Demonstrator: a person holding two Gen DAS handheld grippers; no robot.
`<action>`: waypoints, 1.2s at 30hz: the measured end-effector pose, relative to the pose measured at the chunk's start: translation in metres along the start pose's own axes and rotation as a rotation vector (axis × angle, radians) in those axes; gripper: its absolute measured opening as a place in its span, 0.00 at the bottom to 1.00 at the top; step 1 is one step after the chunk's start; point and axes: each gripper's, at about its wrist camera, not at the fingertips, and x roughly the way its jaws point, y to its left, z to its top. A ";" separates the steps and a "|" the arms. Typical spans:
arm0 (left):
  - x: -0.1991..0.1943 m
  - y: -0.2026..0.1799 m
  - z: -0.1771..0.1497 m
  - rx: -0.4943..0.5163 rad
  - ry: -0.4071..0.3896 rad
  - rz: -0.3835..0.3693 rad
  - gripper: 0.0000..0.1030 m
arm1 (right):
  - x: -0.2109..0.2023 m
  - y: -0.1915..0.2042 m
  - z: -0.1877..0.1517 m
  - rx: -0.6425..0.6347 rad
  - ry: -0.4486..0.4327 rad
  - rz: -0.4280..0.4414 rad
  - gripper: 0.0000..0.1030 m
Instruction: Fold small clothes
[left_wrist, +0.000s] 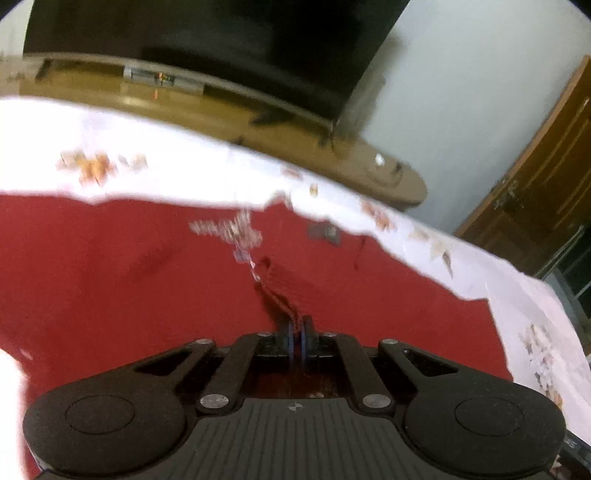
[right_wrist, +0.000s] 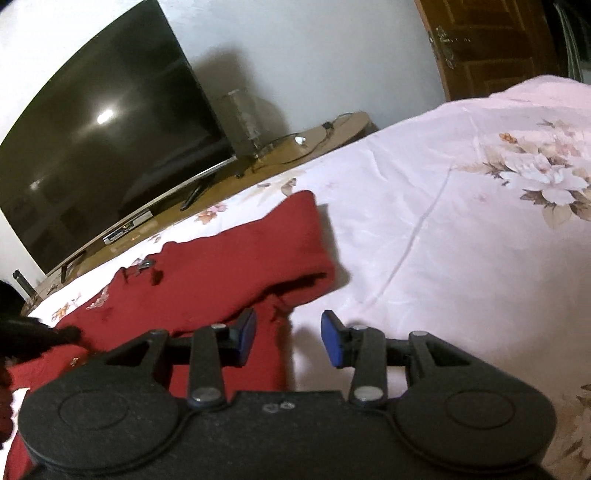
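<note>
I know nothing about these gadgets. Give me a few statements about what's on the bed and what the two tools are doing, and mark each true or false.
1. The garment on the bed is blue. False: the red garment lies on a white floral bedsheet.
2. The left tool is shut on a pinch of the red fabric. True.
3. The right tool is clamped on the fabric. False: its jaws stand apart, with only the garment's edge below one blue pad and nothing gripped.
4. A dark television stands on a wooden unit beyond the bed. True.
5. The television shows a bright programme. False: its screen is dark, with only a lamp's reflection.
</note>
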 end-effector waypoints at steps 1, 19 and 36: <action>-0.009 0.005 0.003 0.000 -0.015 0.006 0.03 | 0.002 -0.002 0.001 0.005 0.004 0.001 0.38; -0.028 0.063 -0.023 -0.012 -0.051 0.151 0.03 | 0.047 0.014 0.011 -0.124 0.069 -0.016 0.06; -0.003 0.030 -0.008 0.133 -0.111 0.158 0.43 | 0.067 0.017 0.047 -0.172 -0.012 0.100 0.23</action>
